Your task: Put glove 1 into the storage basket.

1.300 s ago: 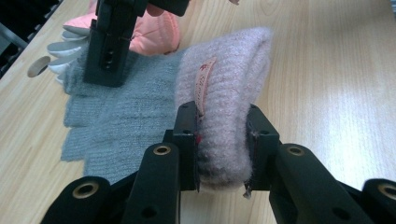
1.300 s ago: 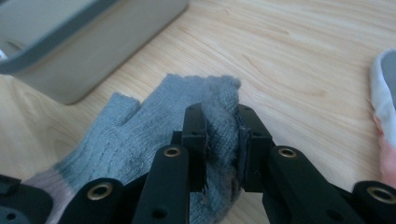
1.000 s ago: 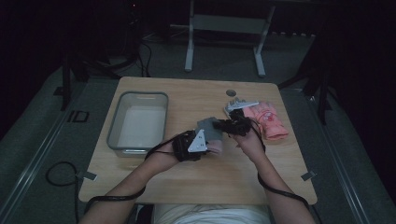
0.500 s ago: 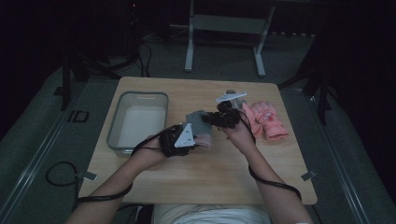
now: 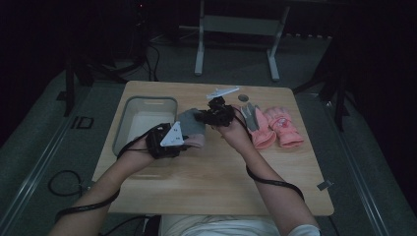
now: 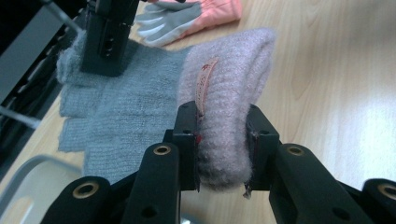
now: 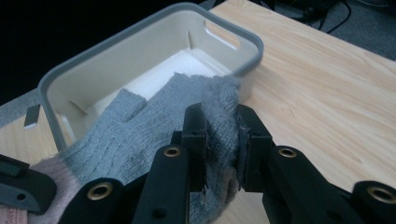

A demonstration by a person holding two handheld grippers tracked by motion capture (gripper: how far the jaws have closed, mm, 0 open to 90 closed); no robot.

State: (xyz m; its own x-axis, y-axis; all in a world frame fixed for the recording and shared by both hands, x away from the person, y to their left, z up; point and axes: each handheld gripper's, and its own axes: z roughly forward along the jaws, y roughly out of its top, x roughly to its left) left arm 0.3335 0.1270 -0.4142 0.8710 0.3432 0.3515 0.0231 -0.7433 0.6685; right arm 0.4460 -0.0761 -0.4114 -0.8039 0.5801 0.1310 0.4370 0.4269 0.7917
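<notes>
Grey knit glove (image 6: 116, 107) with pink cuff (image 6: 229, 93) stretched between both grippers, above wooden table (image 5: 206, 182), just beside grey bin (image 5: 142, 105). Left gripper (image 6: 222, 140) clamped on pink cuff. Right gripper (image 7: 219, 140) clamped on grey finger end. Pink gloves (image 5: 275, 125) lie on table further right.

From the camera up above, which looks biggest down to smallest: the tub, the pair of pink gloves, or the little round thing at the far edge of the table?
1. The tub, clearly the largest.
2. The pair of pink gloves, together somewhat smaller than the tub.
3. The small round thing, by far the smallest.

All rest on the same table, so nearness to the camera hardly skews this.
</notes>
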